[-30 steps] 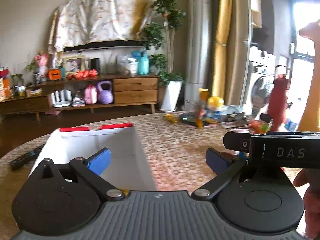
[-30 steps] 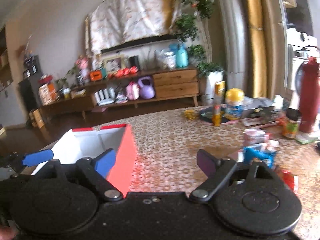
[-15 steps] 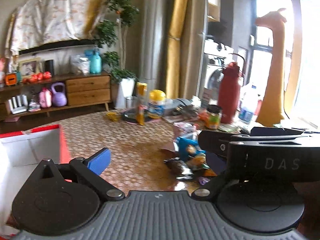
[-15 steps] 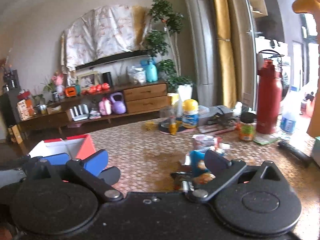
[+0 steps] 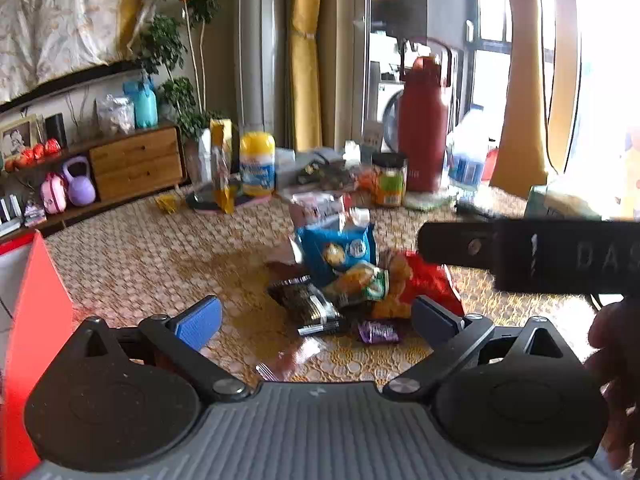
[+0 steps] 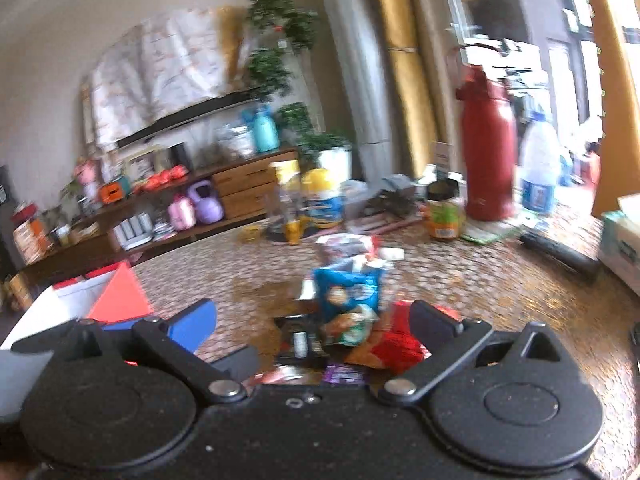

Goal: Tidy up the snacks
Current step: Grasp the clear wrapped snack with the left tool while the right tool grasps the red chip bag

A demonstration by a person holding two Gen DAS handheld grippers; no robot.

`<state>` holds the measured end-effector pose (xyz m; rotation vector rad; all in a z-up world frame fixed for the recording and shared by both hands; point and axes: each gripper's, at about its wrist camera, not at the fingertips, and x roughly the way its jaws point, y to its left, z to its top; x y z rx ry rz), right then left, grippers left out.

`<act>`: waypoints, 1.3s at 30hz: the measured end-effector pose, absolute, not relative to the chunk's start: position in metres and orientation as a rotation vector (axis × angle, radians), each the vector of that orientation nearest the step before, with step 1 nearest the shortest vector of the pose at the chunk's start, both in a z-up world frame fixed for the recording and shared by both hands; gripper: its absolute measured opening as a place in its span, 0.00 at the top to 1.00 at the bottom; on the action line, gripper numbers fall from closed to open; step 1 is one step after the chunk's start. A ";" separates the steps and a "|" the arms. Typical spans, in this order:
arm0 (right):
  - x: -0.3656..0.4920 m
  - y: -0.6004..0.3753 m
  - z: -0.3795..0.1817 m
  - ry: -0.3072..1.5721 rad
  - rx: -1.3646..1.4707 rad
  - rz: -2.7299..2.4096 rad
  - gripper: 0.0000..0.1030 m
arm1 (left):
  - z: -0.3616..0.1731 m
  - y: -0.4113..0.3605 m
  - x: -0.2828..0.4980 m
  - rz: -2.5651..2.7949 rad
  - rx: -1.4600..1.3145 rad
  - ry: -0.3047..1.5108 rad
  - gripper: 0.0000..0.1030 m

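Left wrist view: patterned tabletop of snack packets, sideboard behind, both tools wide open, empty.

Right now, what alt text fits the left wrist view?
Open left gripper above a pile of snack packets: a blue bag, a red bag and a black packet on a patterned table. A red-and-white box stands left.

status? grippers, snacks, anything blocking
Left gripper open, empty. Right gripper open, empty, jaws just widened. Snack pile loose on table, red-and-white box at left. Nothing between grippers and pile.
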<state>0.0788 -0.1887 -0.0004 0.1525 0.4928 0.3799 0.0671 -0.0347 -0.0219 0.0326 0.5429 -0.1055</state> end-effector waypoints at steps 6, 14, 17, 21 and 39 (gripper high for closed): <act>0.098 -0.207 -0.023 0.558 0.160 0.298 0.01 | -0.047 -0.038 0.086 -0.060 0.055 0.578 0.01; 0.119 -0.224 -0.048 0.608 0.169 0.238 0.06 | -0.067 -0.034 0.101 -0.041 0.069 0.611 0.01; 0.125 -0.228 -0.053 0.627 0.177 0.221 0.06 | -0.073 -0.032 0.107 -0.049 0.071 0.623 0.01; 0.133 -0.229 -0.060 0.652 0.185 0.211 0.06 | -0.082 -0.031 0.115 -0.059 0.079 0.631 0.02; 0.157 -0.216 -0.076 0.737 0.175 0.185 0.17 | -0.098 -0.029 0.119 -0.146 0.102 0.652 0.75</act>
